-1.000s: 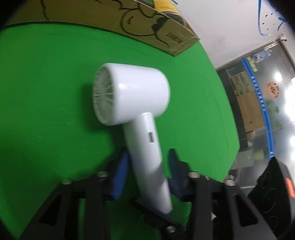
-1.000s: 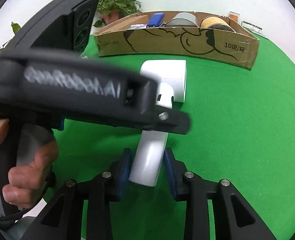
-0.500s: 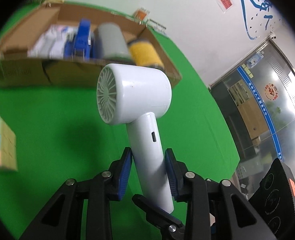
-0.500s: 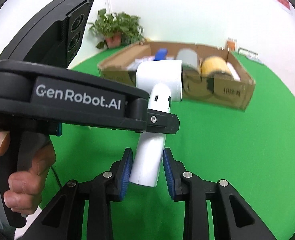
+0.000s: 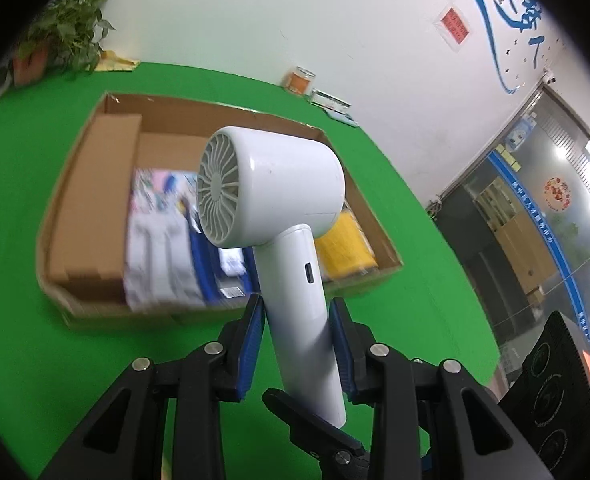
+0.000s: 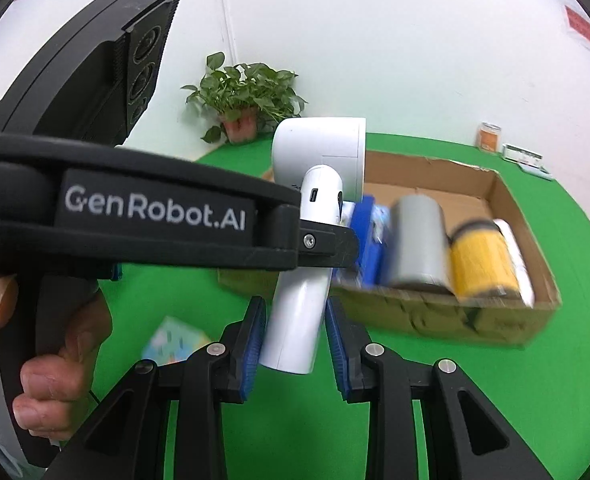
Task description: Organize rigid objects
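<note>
A white hair dryer (image 5: pixel 271 192) is held up in the air above the green table, in front of an open cardboard box (image 5: pixel 91 184). My left gripper (image 5: pixel 297 344) is shut on its handle. My right gripper (image 6: pixel 295 340) is shut on the lower end of the same handle (image 6: pixel 295 320). The left gripper's black body (image 6: pixel 135 216) crosses the right wrist view and hides part of the dryer. The box (image 6: pixel 507 320) holds a grey roll (image 6: pixel 419 244), a yellow roll (image 6: pixel 483 264), a blue item (image 6: pixel 365 232) and printed packs (image 5: pixel 163 248).
A pastel cube (image 6: pixel 175 340) lies on the green cloth (image 6: pixel 495 400) in front of the box. A potted plant (image 6: pixel 243 96) stands at the back by the white wall. An orange jar (image 5: pixel 301 80) and flat packs sit at the table's far edge.
Both grippers have lifted the hair dryer off the table and raised it toward the box. The view now looks down into the box.
</note>
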### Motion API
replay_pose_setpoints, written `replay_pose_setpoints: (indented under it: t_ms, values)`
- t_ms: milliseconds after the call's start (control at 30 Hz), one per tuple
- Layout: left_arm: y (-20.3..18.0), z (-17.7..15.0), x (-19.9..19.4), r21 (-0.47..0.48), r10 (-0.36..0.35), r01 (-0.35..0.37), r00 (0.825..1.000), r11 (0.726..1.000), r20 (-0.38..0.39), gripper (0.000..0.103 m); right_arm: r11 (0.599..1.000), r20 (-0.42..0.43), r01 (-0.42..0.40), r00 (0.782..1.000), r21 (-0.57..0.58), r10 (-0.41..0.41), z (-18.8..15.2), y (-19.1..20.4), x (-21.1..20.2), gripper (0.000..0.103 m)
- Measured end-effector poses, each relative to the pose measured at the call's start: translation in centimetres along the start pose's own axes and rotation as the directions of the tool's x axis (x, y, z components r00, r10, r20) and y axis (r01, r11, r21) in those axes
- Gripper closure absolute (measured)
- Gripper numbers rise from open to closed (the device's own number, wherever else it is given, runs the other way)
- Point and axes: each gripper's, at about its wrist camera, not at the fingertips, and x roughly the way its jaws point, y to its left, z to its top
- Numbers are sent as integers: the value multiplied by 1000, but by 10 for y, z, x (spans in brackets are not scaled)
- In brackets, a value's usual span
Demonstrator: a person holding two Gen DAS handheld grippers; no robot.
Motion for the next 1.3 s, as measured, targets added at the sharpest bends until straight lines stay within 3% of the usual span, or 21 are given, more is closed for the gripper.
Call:
replay_pose_setpoints:
  t_ms: [233,500,900,1100,1200,1300]
  values:
    - [43,53,23,-42,-12,10,999,999,-47,71,997,-42,-20,999,78,24,52,-4,57,75]
    - [78,79,38,-61,7,-14,993,998,-114,71,992,-110,-41,992,123,55,87,-4,114,75]
    - [107,71,71,-92,25,-46,975,995,-219,72,977,-206,-38,975,212,82,73,-1,165,75]
    - [123,66,79,-143,22,-61,964,988,-264,71,964,-249,-74,958,256,140,67,-4,186,73]
    - [125,65,71,-158,32,-74,967,985,-252,60,961,-235,-84,961,262,148,68,-5,187,68]
    - [118,62,53,-135,101,-129,975,982,-197,58,968,-192,-86,972,235,133,67,-6,167,43]
